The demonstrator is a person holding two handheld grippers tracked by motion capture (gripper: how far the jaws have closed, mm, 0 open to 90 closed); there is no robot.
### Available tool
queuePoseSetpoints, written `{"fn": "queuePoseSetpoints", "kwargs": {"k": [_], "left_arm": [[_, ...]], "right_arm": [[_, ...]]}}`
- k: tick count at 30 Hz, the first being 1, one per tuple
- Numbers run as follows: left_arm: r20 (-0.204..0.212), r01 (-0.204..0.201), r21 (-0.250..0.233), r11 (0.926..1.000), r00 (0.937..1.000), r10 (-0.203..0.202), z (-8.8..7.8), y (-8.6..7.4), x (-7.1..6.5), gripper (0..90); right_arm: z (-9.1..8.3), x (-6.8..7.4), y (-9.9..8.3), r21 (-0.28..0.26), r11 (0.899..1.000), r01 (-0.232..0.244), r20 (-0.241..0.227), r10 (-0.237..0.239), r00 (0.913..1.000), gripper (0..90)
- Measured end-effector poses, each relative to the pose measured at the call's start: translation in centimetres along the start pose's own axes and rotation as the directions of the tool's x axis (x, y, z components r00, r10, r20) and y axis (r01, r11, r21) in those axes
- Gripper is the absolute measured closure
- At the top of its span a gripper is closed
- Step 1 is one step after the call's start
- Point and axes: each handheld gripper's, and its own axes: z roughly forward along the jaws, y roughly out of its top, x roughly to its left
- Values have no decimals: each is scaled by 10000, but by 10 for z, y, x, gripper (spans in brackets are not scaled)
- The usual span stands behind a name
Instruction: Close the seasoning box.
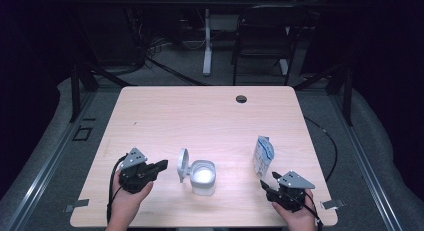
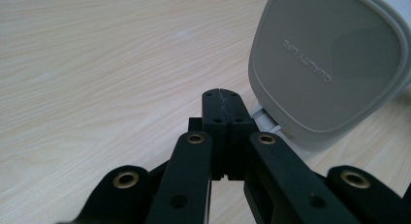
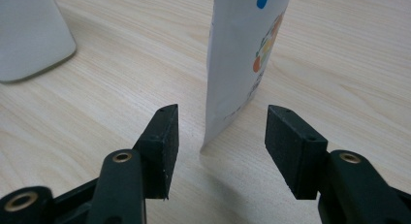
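Observation:
A white square container [image 1: 203, 177] stands on the wooden table [image 1: 200, 116], its hinged lid [image 1: 183, 165] flipped up on the left side. My left gripper [image 1: 162, 165] lies just left of that lid and points at it. In the left gripper view the jaws are pressed together with nothing between them [image 2: 223, 106], and the grey lid [image 2: 329, 64] rises close at the right. A white printed pouch [image 1: 263, 155] stands upright at the right. My right gripper [image 1: 269, 180] sits just in front of it. Its jaws are open [image 3: 219, 136], with the pouch [image 3: 242, 54] just beyond the gap and the container [image 3: 29, 35] at upper left.
A round cable hole [image 1: 241, 98] sits near the table's far edge. Beyond the table stand a dark folding chair [image 1: 262, 36] and a white desk leg [image 1: 207, 46]. Both hands rest near the front edge.

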Motion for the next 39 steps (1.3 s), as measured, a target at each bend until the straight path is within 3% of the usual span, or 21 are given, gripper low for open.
{"fn": "queuePoseSetpoints", "kwargs": {"k": [14, 39], "left_arm": [[452, -238, -194, 9995, 9987, 247, -2, 7, -11, 900], [1014, -850, -424, 9955, 9909, 889, 0, 19, -36, 900]], "right_arm": [[-2, 1, 0, -17, 10000, -63, 1, 63, 10000, 461], [-7, 0, 0, -80, 9998, -178, 78, 179, 9998, 460]]}}
